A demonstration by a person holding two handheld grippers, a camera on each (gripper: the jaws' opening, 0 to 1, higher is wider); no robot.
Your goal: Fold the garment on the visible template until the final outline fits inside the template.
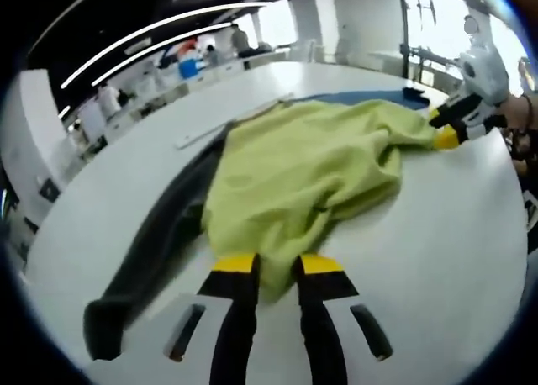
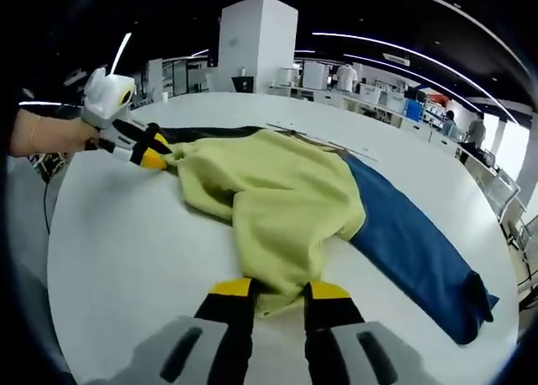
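Left tongs [image 1: 276,267] clamped on yellow-green garment [image 1: 311,162] hem; right tongs [image 2: 278,292] pinching opposite edge. Blue template [image 2: 420,242] underneath on white bench [image 2: 126,259].

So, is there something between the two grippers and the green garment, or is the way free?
Nothing visible stands between them. The left gripper already has an edge of the yellow-green garment between its jaws, and the right gripper holds the opposite edge. The garment lies over a dark blue cloth on the white table.
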